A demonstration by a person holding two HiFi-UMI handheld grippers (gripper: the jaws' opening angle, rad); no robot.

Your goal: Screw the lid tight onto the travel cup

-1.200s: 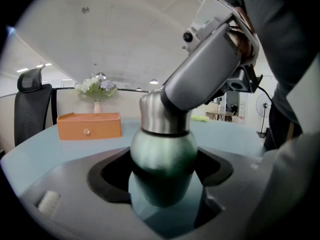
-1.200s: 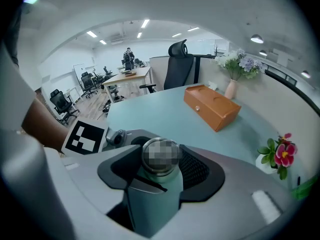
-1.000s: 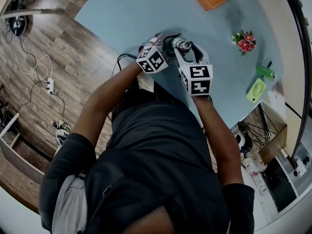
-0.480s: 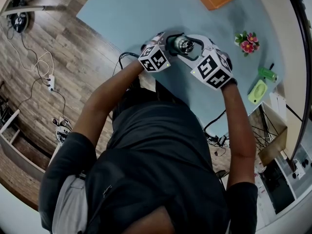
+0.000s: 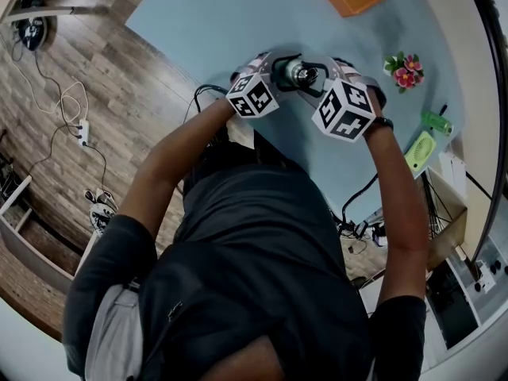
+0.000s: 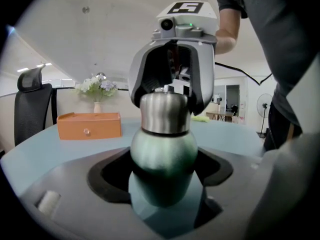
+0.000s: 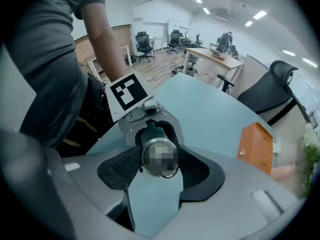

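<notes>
Now, travel cup (image 6: 164,151) body clamped in jaws of left gripper (image 6: 164,179), lid (image 6: 165,115) gripped between just-closing jaws of right gripper (image 7: 160,170).

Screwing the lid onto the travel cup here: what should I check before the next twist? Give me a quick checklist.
1. Left tongs shut on the green metal travel cup: ok.
2. Right tongs have just been closing, pads pressing the brushed steel lid between them: ok.
3. Lid seated level on cup: ok.
4. Cup upright on the pale blue table: ok.
5. Lid fully tight: cannot tell.
</notes>
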